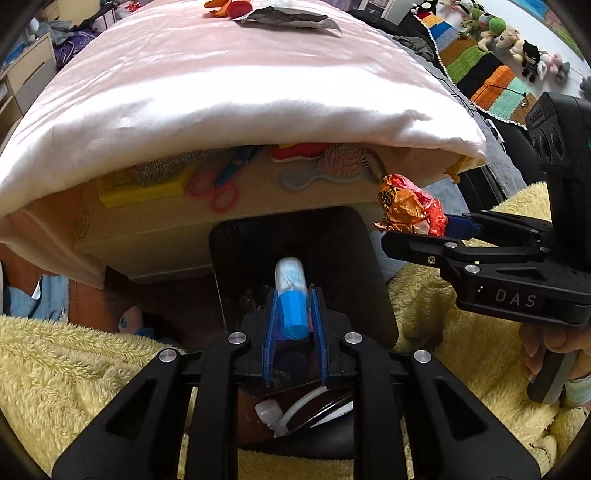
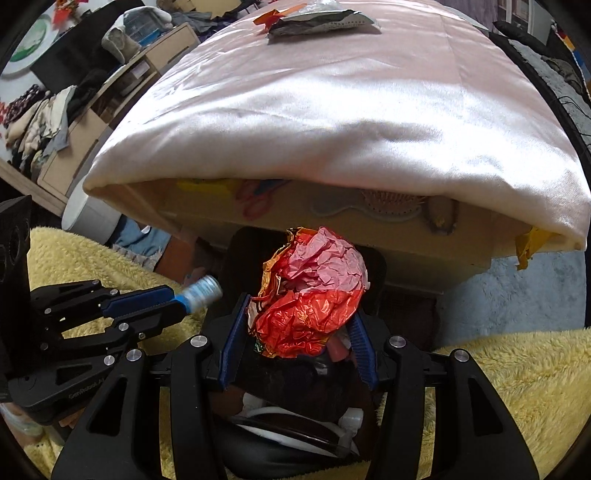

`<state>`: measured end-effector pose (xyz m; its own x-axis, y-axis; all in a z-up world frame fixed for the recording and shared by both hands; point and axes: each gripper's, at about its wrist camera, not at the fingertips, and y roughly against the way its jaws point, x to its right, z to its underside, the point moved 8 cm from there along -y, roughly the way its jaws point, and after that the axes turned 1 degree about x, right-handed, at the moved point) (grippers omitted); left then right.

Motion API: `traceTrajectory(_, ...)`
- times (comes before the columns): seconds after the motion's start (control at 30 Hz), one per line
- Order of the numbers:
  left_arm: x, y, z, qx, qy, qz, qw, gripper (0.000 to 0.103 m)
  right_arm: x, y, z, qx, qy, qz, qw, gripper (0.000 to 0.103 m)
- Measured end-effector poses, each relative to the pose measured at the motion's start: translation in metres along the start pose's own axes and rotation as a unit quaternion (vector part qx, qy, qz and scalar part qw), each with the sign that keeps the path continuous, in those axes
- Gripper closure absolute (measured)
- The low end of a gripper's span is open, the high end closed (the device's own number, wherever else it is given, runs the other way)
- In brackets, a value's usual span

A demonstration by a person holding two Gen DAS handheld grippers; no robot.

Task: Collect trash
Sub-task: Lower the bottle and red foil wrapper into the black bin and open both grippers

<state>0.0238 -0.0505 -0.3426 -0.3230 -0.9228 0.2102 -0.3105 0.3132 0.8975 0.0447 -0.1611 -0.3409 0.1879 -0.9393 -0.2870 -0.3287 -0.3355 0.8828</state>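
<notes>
My left gripper (image 1: 293, 314) is shut on a small blue-and-clear plastic tube (image 1: 291, 295) and holds it over a black bin (image 1: 373, 295). The tube also shows in the right wrist view (image 2: 199, 293), in the left gripper (image 2: 181, 301). My right gripper (image 2: 295, 325) is shut on a crumpled orange-red foil wrapper (image 2: 314, 291) above the same black bin (image 2: 236, 243). In the left wrist view the wrapper (image 1: 410, 206) hangs at the bin's right edge in the right gripper (image 1: 443, 230). White plastic trash (image 1: 280, 417) lies in the bin.
A low table under a pink-white cloth (image 1: 221, 92) stands just beyond the bin. A grey foil packet (image 1: 291, 18) and orange scraps (image 1: 221, 7) lie on its far end. Yellow fleece blanket (image 1: 74, 369) surrounds the bin. A shelf unit (image 2: 110, 110) stands to the left.
</notes>
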Motion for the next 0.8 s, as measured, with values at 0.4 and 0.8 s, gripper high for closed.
traceTrajectory(0.4, -0.013, 0.001, -0.003, -0.002, 0.007, -0.018, 0.9998, 0.045, 0.014, -0.001, -0.006, 0.002, -0.033, 0.002, 0.999, 0.029)
traceTrajectory(0.8, -0.025, 0.044, -0.049, 0.058, 0.007, -0.03, 0.9979, 0.01, 0.034, 0.058, -0.063, 0.09, -0.05, 0.011, 0.995, 0.011)
